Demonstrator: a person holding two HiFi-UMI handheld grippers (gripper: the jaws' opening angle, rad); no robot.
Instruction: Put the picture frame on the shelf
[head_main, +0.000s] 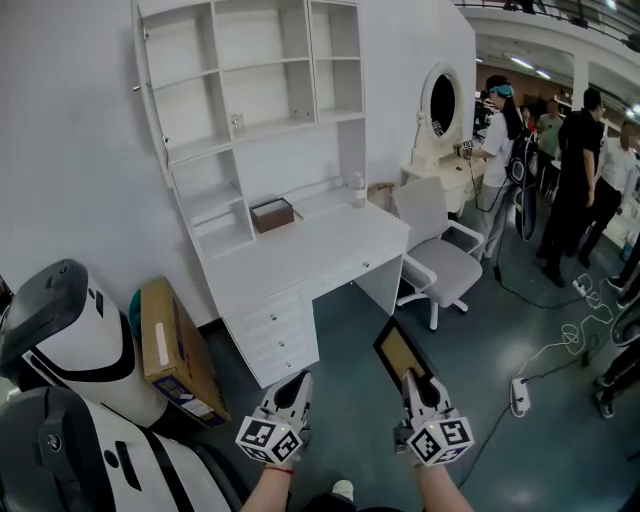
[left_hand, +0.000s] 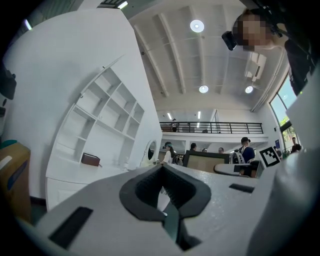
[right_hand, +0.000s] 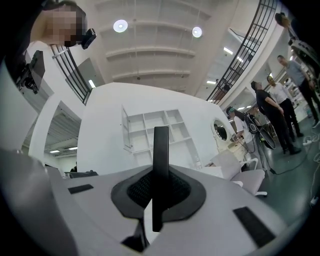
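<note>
The picture frame (head_main: 402, 351), black-edged with a tan middle, stands up from my right gripper (head_main: 409, 379), which is shut on its lower edge. In the right gripper view the frame (right_hand: 160, 150) shows edge-on as a thin black bar clamped between the jaws. My left gripper (head_main: 297, 381) hangs beside it, shut and empty; its own view shows the jaws (left_hand: 162, 169) closed together with nothing between them. The white shelf unit (head_main: 250, 95) rises over a white desk (head_main: 320, 245) ahead, some way off from both grippers. Its compartments look mostly bare.
A small brown box (head_main: 272, 214) and a bottle (head_main: 358, 190) sit on the desk. A grey office chair (head_main: 440, 255) stands to its right, a cardboard box (head_main: 175, 350) and a white-and-black machine (head_main: 70, 340) to its left. People stand at the far right; cables and a power strip (head_main: 520, 395) lie on the floor.
</note>
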